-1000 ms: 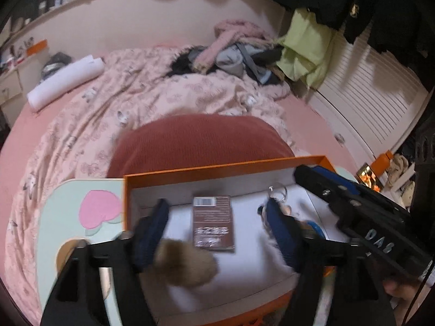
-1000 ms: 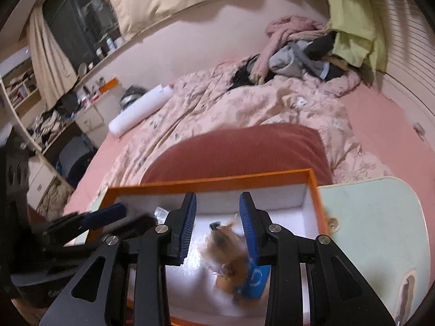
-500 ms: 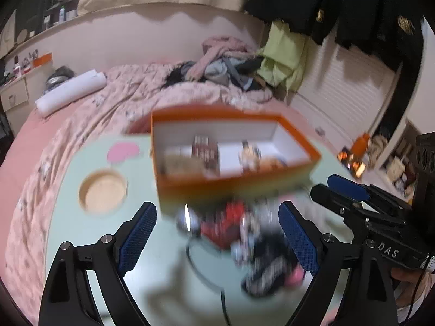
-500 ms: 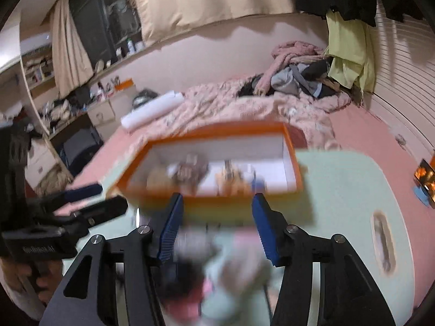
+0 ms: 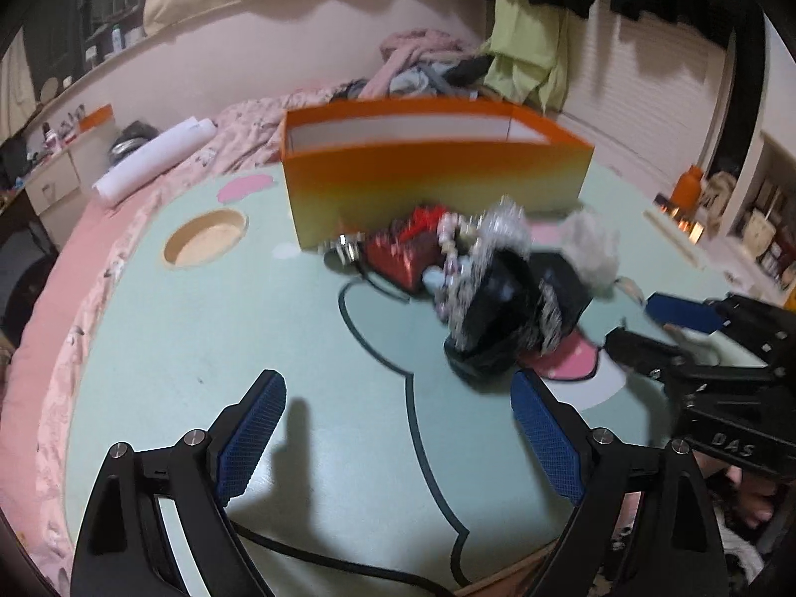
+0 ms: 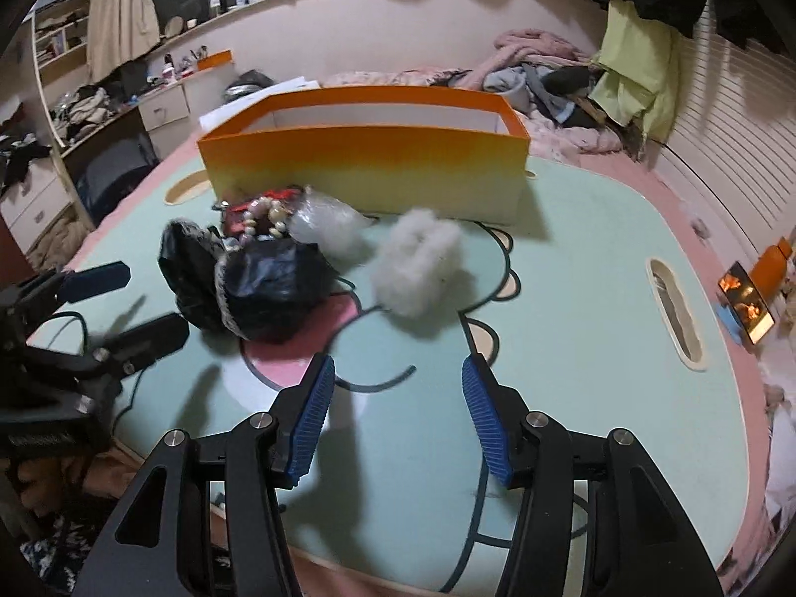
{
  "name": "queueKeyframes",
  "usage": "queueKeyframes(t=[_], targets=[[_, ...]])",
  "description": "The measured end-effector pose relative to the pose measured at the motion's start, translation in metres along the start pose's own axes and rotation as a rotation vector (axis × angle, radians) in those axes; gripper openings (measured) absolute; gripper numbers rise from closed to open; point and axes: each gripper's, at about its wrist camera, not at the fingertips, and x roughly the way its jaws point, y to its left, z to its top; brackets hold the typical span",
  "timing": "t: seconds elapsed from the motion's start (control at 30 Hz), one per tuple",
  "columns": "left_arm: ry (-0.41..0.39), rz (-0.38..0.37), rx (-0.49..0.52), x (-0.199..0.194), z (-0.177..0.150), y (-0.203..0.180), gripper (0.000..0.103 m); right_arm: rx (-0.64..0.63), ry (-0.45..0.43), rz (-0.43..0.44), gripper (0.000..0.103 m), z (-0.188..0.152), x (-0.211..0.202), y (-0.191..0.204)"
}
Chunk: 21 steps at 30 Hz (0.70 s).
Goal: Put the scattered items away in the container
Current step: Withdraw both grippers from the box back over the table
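One orange box [image 6: 365,169] stands far on the table. Before it lie one white fluffy pompom [image 6: 417,268], one black crumpled bag [image 6: 271,293], one bead string [image 6: 261,221], one red packet [image 5: 398,253].

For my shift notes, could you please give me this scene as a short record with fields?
surface: mint-green tray table on a bed
container: orange box, upright at the far side
items outside the box: white fluffy ball; black crumpled bag; bead string; red item
left gripper: open, empty
right gripper: jaws opening, nothing between them
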Motion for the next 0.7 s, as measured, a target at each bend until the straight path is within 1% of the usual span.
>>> queueKeyframes(t=[0.03, 0.07, 0.1, 0.13, 0.17, 0.2, 0.23, 0.3, 0.4, 0.7], targets=[[0.004, 0.012, 0.009, 0.002, -0.001, -0.001, 0.093, -0.001, 0.01, -0.005, 0.064, -0.002, 0.002, 0.0], [-0.006, 0.031, 0.024, 0.002, -0.002, -0.004, 0.097, -0.002, 0.004, -0.014, 0.068, -0.003, 0.001, 0.0], [-0.007, 0.03, 0.026, 0.003, -0.002, -0.004, 0.098, 0.0, 0.007, -0.021, 0.073, -0.005, 0.002, 0.0], [-0.005, 0.02, 0.023, 0.004, -0.003, -0.004, 0.102, 0.004, 0.008, -0.02, 0.076, -0.006, 0.003, 0.0], [-0.006, 0.013, 0.023, 0.004, -0.004, -0.004, 0.103, 0.009, 0.01, -0.015, 0.08, -0.006, 0.004, -0.001], [-0.02, 0.01, 0.025, 0.004, -0.006, -0.004, 0.103, 0.01, 0.017, -0.013, 0.089, -0.006, 0.007, -0.002], [-0.025, 0.007, 0.025, 0.004, -0.007, -0.003, 0.103, 0.012, 0.018, -0.018, 0.095, -0.006, 0.009, -0.004], [-0.03, 0.006, 0.025, 0.004, -0.007, -0.002, 0.103, 0.019, 0.013, -0.026, 0.103, -0.008, 0.013, -0.008], [-0.032, 0.008, 0.027, 0.004, -0.008, -0.003, 0.103, 0.01, -0.02, -0.018, 0.103, -0.011, 0.012, -0.01], [-0.039, 0.001, 0.03, 0.004, -0.006, -0.004, 0.103, 0.005, -0.031, -0.016, 0.103, -0.008, 0.011, -0.01]])
